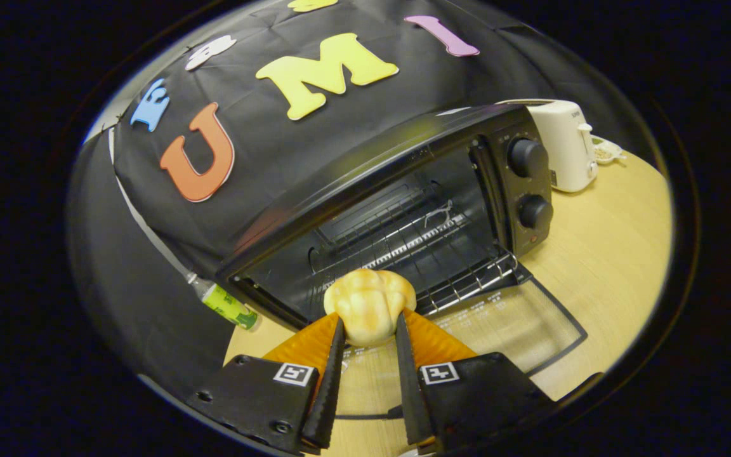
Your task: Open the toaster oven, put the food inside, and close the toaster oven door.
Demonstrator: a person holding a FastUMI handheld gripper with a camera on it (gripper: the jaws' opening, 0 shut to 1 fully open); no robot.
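In the gripper view, the gripper (pixel 369 330) is holding the food (pixel 369 306), a pale yellow bun-like piece, at the lower centre of the frame. Both fingers (pixel 332 374) are pressing on its sides, so they are clamped on it, with the food sticking out past the fingertips.

The toaster oven (pixel 403 209) is filling the middle of the frame, tilted by the camera's angle, with its knobs (pixel 527 157) toward the right. Its door (pixel 518 324) is lying open, folded down flat over the bench (pixel 606 254) in the lower right of the frame, just right of the fingers. The wire rack (pixel 460 282) is showing inside the open mouth, running from centre toward the right.

The relation that matters: the food is sitting directly ahead of the fingers, right at the front lip of the cavity, with the rack just beyond it and a little to the right. Judging by this, the opening step is done and the placing step is underway; the next move likely needs a straight push forward, above the door.

A white appliance (pixel 565 146) is standing in the upper right beyond the oven, and a green bottle (pixel 226 303) is lying at the lower left of it.
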